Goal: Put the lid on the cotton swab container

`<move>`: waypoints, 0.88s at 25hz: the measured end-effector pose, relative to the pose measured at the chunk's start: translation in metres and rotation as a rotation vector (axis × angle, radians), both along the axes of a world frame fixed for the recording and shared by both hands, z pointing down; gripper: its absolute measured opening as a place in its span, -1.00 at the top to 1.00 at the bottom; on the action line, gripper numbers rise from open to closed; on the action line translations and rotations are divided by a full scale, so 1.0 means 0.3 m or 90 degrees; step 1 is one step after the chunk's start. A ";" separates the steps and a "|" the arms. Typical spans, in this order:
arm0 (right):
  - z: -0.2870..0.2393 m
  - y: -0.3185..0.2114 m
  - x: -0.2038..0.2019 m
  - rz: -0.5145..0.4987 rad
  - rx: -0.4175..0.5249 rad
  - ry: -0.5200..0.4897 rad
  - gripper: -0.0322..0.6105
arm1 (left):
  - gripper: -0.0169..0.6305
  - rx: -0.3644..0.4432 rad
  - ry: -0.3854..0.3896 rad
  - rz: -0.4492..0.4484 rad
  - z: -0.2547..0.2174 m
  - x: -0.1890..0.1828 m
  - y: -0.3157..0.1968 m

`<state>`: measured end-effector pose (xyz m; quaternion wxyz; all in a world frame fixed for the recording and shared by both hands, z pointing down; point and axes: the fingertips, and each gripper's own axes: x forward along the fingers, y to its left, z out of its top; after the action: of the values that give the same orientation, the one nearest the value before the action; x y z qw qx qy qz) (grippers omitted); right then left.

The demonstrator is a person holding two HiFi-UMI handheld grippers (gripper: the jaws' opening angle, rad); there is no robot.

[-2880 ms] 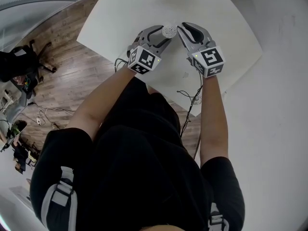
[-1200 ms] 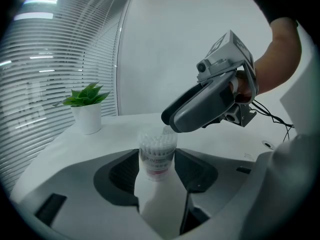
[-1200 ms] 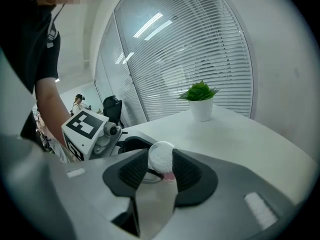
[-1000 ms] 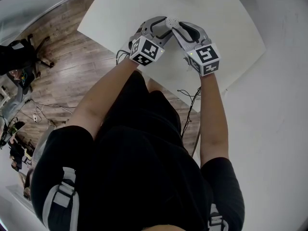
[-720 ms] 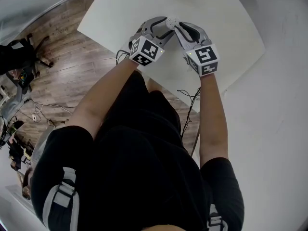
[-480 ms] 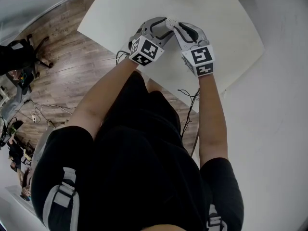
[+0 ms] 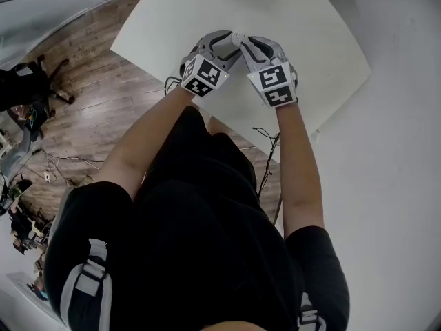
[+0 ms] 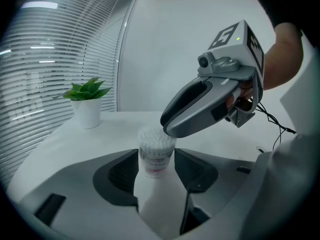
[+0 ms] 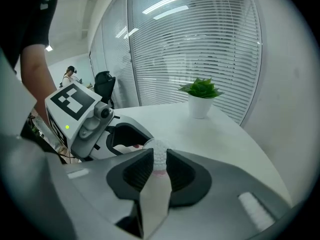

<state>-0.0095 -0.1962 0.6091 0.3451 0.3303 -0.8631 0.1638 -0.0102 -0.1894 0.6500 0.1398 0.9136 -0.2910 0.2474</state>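
A clear cotton swab container point(image 8: 156, 156), packed with white swab heads, stands upright between the fingers of my left gripper point(image 8: 156, 165), which is shut on its lower body. My right gripper point(image 8: 168, 129) comes in from above at the right. In the right gripper view its jaws point(image 9: 159, 165) stand narrow, with the pads against the white top of the container point(image 9: 159, 154). I cannot make out a separate clear lid. In the head view both grippers meet over the white table point(image 7: 310, 19), the left gripper point(image 7: 231, 43) beside the right gripper point(image 7: 242, 42).
A small green plant in a white pot point(image 8: 87, 111) stands further back on the table, also in the right gripper view as the pot point(image 9: 200, 106). Black cables point(image 7: 269, 143) hang off the near table edge. Blinds and glass walls lie behind.
The right gripper has swung left onto the container's top and its jaws have narrowed around it. The left gripper keeps its hold; both have shifted slightly away from me.
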 end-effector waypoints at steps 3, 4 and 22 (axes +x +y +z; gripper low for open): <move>0.007 -0.002 0.010 0.003 -0.016 0.007 0.61 | 0.25 -0.018 -0.009 0.010 0.003 0.002 0.014; 0.009 -0.001 0.014 0.011 -0.027 0.000 0.61 | 0.25 -0.026 -0.012 0.013 0.004 0.000 0.025; -0.502 0.024 0.180 0.139 0.119 -0.305 0.66 | 0.58 0.015 0.103 0.044 -0.481 -0.094 0.084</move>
<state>0.0444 -0.1891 0.4586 0.0793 0.4037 -0.8907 0.1932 -0.0383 -0.1643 0.5058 0.1433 0.9417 -0.2500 0.1738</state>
